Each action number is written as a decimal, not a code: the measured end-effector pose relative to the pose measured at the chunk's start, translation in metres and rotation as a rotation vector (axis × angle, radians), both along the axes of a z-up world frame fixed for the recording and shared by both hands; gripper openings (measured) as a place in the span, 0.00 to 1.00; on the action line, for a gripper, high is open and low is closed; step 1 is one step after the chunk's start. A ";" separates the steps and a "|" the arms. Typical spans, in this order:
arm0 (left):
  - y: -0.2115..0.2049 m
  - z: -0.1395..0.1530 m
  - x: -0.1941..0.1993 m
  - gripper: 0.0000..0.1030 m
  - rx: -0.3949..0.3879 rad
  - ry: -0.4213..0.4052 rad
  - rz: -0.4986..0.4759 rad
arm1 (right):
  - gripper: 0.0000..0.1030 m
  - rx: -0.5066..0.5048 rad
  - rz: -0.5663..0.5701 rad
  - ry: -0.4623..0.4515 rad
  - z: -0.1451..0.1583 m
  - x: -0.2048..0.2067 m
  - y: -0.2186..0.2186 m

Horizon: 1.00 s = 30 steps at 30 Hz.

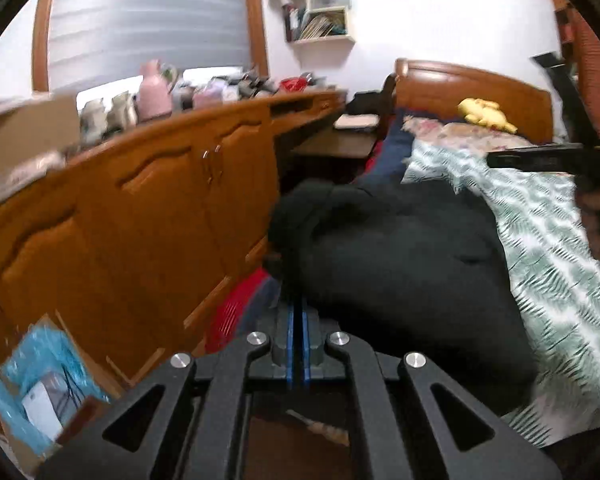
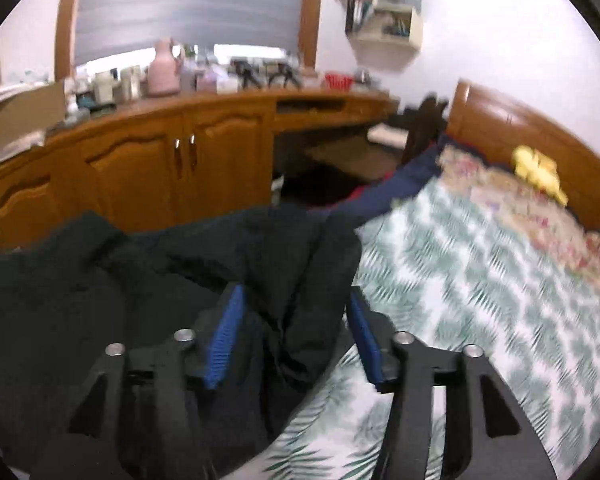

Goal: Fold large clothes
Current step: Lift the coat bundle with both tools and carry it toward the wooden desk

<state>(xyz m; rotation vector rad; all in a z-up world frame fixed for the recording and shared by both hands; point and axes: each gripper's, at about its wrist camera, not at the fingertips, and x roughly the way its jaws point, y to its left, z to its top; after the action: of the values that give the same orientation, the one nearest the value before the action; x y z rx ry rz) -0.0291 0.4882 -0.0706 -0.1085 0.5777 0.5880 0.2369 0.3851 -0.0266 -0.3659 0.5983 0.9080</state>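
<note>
While spread over bed w/ green-white leaf cover, reaches wooden headboard at far end. Wooden cabinet run alongside, top crowded w/ bottles, boxes. Dark garment heaped on near edge of bed, partly hanging off cabinet side. Left gripper pressed together, blue pads meeting, tips buried in dark garment fold; clamped on it. Right gripper standing apart, cloth lying between fingers, pads not pressing. Yellow plush toy by headboard.
</note>
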 end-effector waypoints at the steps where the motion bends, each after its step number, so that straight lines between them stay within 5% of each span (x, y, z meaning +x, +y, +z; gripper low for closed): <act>1: 0.006 -0.008 -0.004 0.01 -0.026 -0.008 0.001 | 0.54 -0.006 0.032 0.015 -0.006 -0.005 0.001; 9: 0.009 -0.019 -0.022 0.02 -0.106 -0.026 -0.012 | 0.54 0.006 0.315 0.134 -0.036 -0.077 0.021; 17: -0.003 0.016 -0.051 0.04 -0.108 -0.057 -0.004 | 0.47 -0.041 0.413 0.294 -0.079 -0.097 0.035; 24: -0.040 0.067 -0.030 0.06 -0.058 -0.124 -0.114 | 0.46 -0.048 0.449 0.285 -0.069 -0.100 0.026; 30: -0.041 0.051 0.022 0.06 -0.106 -0.036 -0.176 | 0.36 -0.023 0.423 0.209 -0.048 -0.079 0.003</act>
<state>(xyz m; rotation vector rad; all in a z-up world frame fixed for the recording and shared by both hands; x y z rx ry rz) -0.0070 0.4477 -0.0196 -0.1663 0.5770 0.3836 0.1578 0.3881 -0.0744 -0.4305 0.7378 1.3574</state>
